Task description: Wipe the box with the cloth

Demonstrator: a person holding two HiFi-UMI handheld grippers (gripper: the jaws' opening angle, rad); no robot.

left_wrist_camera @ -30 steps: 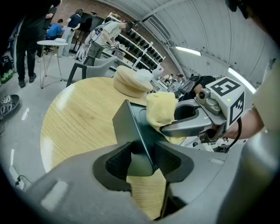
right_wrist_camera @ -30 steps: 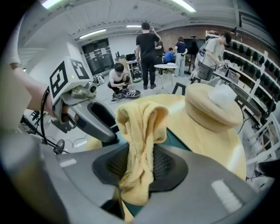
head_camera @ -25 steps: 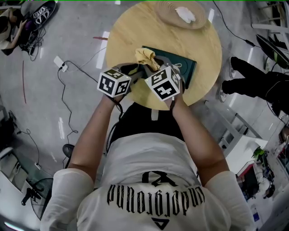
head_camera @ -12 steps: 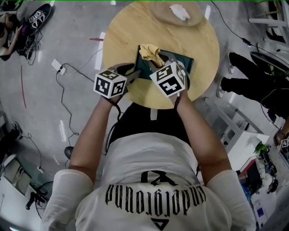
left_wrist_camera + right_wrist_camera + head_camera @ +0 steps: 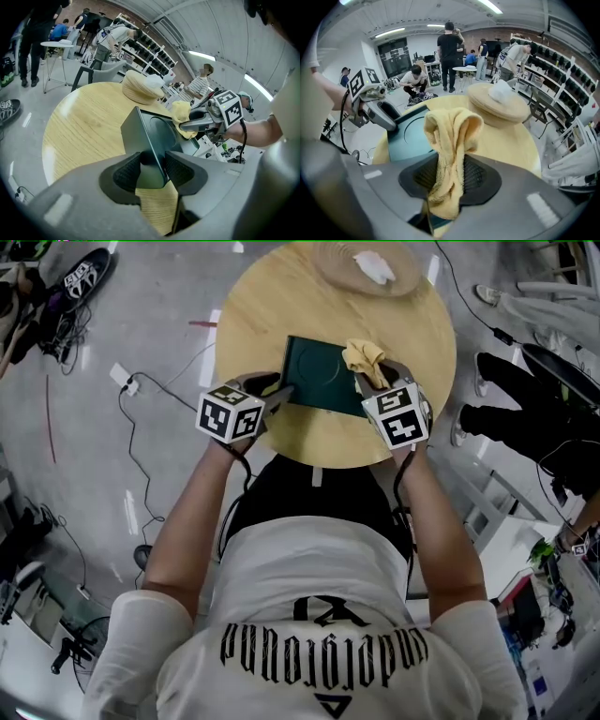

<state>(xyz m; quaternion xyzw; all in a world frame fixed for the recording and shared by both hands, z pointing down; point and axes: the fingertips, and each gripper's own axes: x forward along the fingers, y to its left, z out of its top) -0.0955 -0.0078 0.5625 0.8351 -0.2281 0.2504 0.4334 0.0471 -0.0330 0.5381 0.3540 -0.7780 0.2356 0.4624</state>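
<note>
On the round table, toward the near edge: box. Left gripper clamped on its left corner, right gripper at its right end, cloth pinched between the jaws. Far edge: shallow dish, white wad in it.

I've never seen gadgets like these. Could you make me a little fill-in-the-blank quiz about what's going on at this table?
The right gripper is shut on a cloth coloured ____.
The left gripper clamps a corner of the dark green ____.
That thing lies on a table whose top is ____ in shape.
Missing words: yellow; box; round.
</note>
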